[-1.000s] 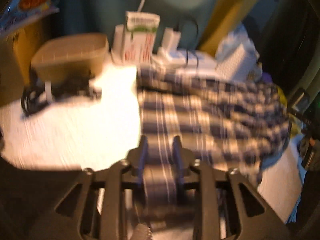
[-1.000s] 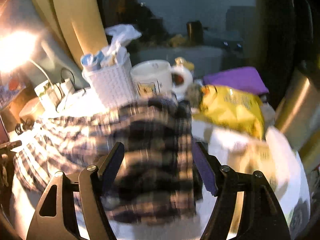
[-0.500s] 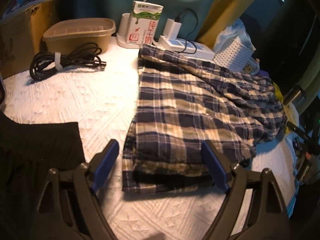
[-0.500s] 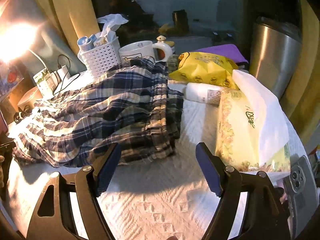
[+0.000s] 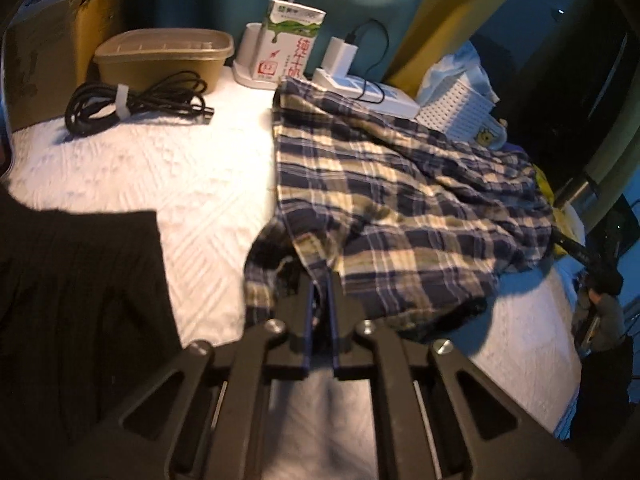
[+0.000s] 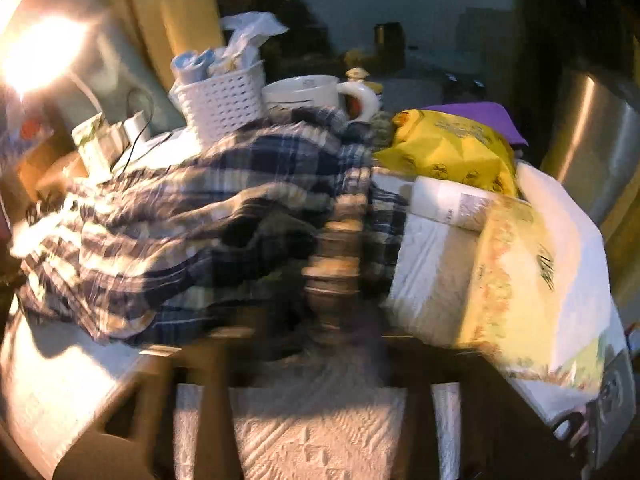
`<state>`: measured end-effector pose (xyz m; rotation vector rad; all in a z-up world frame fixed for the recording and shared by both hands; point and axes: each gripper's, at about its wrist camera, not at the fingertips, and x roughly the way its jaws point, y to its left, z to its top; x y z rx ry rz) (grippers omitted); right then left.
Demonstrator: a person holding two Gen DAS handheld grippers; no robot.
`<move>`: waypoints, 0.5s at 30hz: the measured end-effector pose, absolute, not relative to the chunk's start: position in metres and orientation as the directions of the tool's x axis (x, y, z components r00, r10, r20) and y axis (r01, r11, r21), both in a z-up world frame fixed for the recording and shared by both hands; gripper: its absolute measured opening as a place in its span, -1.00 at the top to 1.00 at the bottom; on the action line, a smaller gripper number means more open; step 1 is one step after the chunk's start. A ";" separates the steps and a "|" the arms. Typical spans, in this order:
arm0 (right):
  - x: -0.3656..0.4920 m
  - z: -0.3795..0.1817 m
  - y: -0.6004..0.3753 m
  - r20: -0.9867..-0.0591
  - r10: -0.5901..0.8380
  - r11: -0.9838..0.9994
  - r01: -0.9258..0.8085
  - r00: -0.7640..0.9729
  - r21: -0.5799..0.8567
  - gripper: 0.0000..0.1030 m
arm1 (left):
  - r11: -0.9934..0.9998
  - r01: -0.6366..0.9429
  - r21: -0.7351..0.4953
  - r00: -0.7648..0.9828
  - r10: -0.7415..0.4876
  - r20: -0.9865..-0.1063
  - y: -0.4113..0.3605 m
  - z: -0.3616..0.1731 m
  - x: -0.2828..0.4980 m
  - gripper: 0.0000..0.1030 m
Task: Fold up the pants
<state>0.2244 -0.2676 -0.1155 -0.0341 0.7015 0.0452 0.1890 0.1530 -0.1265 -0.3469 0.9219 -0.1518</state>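
Observation:
Blue and cream plaid pants (image 5: 400,200) lie rumpled across a white textured cover (image 5: 160,168). My left gripper (image 5: 320,296) is shut on their near left corner, and the cloth puckers up around the two fingers. The right wrist view is blurred by motion. There the pants (image 6: 200,220) fill the left and middle, and the jaws of my right gripper (image 6: 332,312) are closing, with a narrow bunched strip of the plaid edge squeezed between them.
A black garment (image 5: 80,300) lies at the near left. At the back stand a coiled black cable (image 5: 132,100), brown tub (image 5: 160,56), milk carton (image 5: 292,40), power strip (image 5: 372,92) and white basket (image 6: 224,104). On the right are a mug (image 6: 308,92), yellow bag (image 6: 452,148) and tissue pack (image 6: 540,272).
Half a second ago both grippers stood wide open in front of the pants. Both have since moved in and closed on the near edge, and the cloth has bunched up at each.

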 end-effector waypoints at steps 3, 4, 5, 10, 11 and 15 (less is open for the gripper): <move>0.216 -0.111 -0.261 -0.640 -0.012 0.996 -0.047 0.768 -0.076 0.86 | 0.913 -0.055 -0.404 0.608 -0.290 -0.739 0.165 -0.121 0.177 0.91; 0.211 -0.107 -0.262 -0.636 -0.009 0.997 -0.043 0.772 -0.067 0.86 | 0.914 -0.069 -0.401 0.614 -0.278 -0.739 0.169 -0.119 0.172 0.91; 0.207 -0.103 -0.264 -0.632 -0.005 0.997 -0.041 0.775 -0.058 0.86 | 0.918 -0.079 -0.388 0.616 -0.261 -0.743 0.172 -0.117 0.168 0.91; 0.189 -0.087 -0.273 -0.624 0.007 0.999 -0.033 0.781 -0.031 0.87 | 0.942 -0.085 -0.326 0.609 -0.210 -0.765 0.174 -0.114 0.162 0.91; 0.188 -0.088 -0.272 -0.629 0.002 0.999 -0.035 0.778 -0.039 0.87 | 0.944 -0.078 -0.321 0.610 -0.210 -0.764 0.173 -0.113 0.164 0.90; 0.193 -0.107 -0.268 -0.676 -0.028 0.998 -0.021 0.736 -0.065 0.86 | 0.955 -0.101 -0.280 0.583 -0.171 -0.794 0.167 -0.114 0.180 0.87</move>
